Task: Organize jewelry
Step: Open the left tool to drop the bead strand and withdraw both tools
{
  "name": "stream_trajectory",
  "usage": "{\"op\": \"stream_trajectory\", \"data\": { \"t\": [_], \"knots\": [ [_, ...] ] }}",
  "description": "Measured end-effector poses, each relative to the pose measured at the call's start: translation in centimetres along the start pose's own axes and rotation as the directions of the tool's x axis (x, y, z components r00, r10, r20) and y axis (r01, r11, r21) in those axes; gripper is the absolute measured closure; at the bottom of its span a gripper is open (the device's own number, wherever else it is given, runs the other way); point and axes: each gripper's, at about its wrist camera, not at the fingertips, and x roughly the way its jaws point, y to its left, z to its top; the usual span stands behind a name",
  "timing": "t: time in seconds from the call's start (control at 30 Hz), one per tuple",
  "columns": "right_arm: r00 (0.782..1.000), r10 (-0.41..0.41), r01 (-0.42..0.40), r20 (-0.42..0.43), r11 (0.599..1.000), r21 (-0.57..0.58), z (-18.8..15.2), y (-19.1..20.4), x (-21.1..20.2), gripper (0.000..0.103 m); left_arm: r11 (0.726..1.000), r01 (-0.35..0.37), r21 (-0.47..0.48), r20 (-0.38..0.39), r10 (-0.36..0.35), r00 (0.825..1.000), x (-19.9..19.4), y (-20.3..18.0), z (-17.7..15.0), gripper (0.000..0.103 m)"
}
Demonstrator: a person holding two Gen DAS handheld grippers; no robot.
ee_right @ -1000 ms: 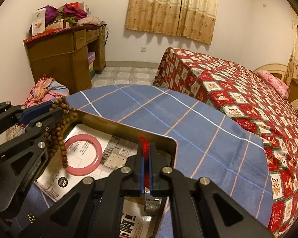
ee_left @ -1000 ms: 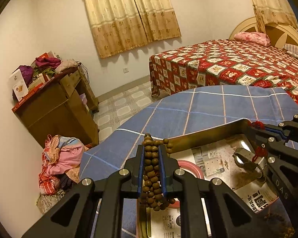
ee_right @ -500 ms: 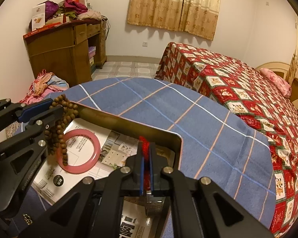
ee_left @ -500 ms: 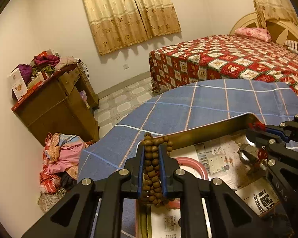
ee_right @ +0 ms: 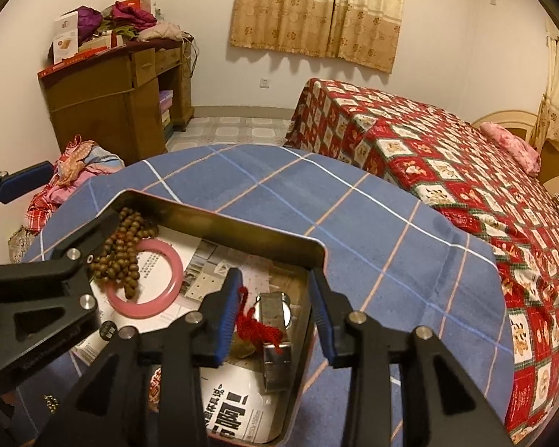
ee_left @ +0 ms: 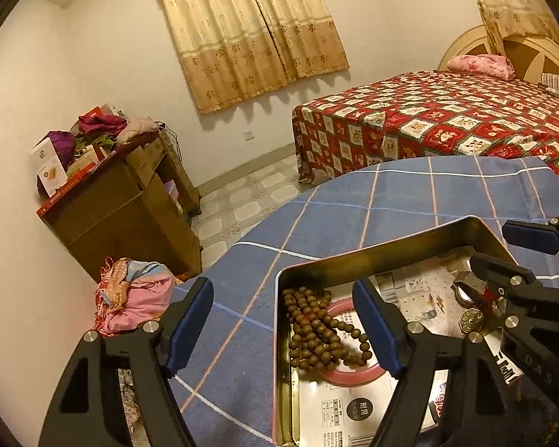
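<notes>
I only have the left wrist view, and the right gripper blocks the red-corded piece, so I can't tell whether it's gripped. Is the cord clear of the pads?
Observer: The right gripper is not gripping it. Its jaws are opening, with one pad on each side of the red cord, which lies bunched on a silver metal piece in the tray. A strand lies close to one pad, and I cannot tell whether it touches.
Operator: A finger hides part of the pink bangle for me. Is it lying flat?
Observer: Yes, it lies flat on the newspaper, and the wooden beads are draped over its left side.
</notes>
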Motion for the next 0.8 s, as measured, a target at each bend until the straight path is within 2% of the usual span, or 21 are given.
{"op": "stream_trajectory", "data": {
  "t": [0.3, 0.37, 0.5, 0.6, 0.8],
  "knots": [
    [1.0, 0.001, -0.001, 0.01, 1.0, -0.004, -0.3, 0.1, -1.3, 0.063, 1.0, -0.015, 0.006, 0.0, 0.015, 1.0, -0.5, 0.0, -0.1, 0.026],
    [1.0, -0.001, 0.001, 0.009, 1.0, -0.003, -0.6, -0.1, -1.8, 0.06, 1.0, -0.021, 0.008, -0.013, 0.021, 1.0, -0.8, 0.1, -0.4, 0.026],
    [0.999, -0.012, 0.011, 0.033, 1.0, 0.021, -2.2, -1.1, -3.7, 0.05, 1.0, -0.015, -0.009, -0.006, 0.015, 1.0, -2.6, 0.8, -2.3, 0.026],
    [1.0, -0.006, 0.006, 0.006, 0.999, 0.04, -3.3, -1.7, -4.0, 0.049, 1.0, -0.004, -0.012, -0.025, 0.003, 1.0, -3.6, 0.9, -3.9, 0.026],
    [1.0, 0.008, -0.01, 0.021, 0.998, 0.069, -5.1, -2.4, -6.1, 0.048, 0.999, 0.033, -0.042, -0.042, -0.034, 0.999, -6.3, 1.1, -7.0, 0.026]
  ]
}}
